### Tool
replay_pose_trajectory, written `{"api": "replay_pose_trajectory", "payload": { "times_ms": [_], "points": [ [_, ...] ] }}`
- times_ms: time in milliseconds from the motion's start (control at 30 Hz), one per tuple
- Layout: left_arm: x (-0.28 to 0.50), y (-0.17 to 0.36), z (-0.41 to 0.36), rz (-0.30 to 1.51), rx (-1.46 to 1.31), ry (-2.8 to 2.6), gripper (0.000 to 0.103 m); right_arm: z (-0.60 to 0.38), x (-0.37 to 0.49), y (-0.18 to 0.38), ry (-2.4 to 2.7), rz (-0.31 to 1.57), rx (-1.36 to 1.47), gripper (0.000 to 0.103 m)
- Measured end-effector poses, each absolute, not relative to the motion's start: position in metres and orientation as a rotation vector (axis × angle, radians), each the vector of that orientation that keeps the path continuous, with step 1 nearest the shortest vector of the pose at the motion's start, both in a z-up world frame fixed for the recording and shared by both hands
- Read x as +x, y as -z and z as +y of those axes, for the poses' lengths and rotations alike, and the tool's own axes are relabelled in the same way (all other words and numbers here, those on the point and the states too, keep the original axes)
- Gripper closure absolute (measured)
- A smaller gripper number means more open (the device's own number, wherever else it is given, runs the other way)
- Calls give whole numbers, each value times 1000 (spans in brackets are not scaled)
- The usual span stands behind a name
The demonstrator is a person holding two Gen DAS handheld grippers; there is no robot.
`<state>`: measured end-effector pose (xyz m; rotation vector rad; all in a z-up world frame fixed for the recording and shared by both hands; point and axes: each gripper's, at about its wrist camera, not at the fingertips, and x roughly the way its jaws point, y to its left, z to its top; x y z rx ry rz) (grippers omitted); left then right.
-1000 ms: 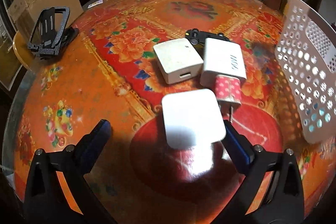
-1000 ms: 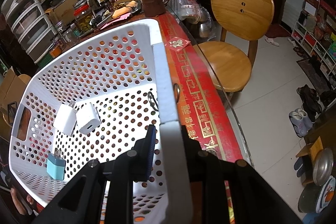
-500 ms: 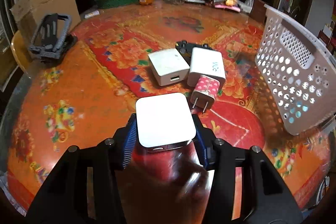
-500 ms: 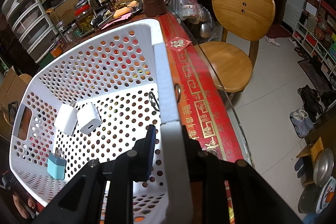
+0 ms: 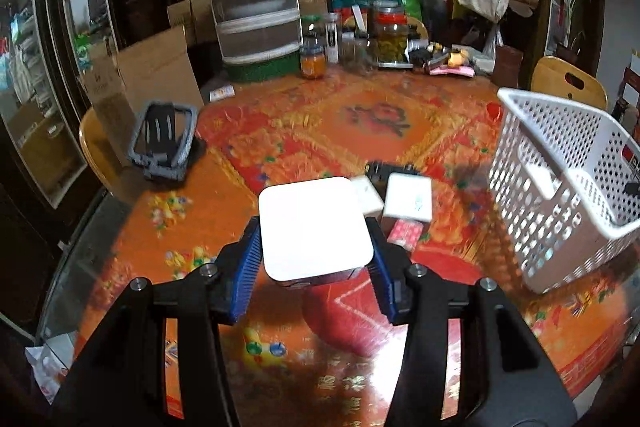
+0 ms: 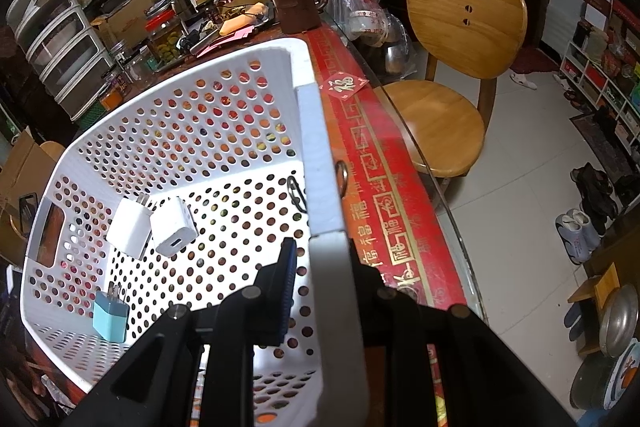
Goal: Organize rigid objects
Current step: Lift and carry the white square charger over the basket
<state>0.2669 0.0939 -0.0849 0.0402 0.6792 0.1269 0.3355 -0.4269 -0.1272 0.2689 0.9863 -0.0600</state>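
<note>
The left tongs (image 5: 314, 247) clamp a smooth, rounded-square white charger (image 5: 314, 227); the right tongs (image 6: 320, 267) pinch the perforated plastic basket's rim (image 6: 316, 155).

Round table (image 5: 328, 359), red-orange floral cloth under glass. On it: white chargers (image 5: 408, 197) mid-table, pink charger (image 5: 406, 233) beside, black stand (image 5: 162, 139) left, white basket (image 5: 560, 195) right, jars (image 5: 390, 37) at far edge.

Both wrist views share basket (image 5: 560, 163)
</note>
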Motion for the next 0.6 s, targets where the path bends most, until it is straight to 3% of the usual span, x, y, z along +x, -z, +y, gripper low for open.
{"api": "replay_pose_trajectory", "payload": {
  "times_ms": [300, 600],
  "points": [
    [272, 8, 35, 558, 139, -157, 56, -427, 336, 127, 57, 984, 271, 83],
    [297, -19, -51, 571, 234, -90, 56, -427, 337, 128, 51, 986, 278, 83]
  ]
}}
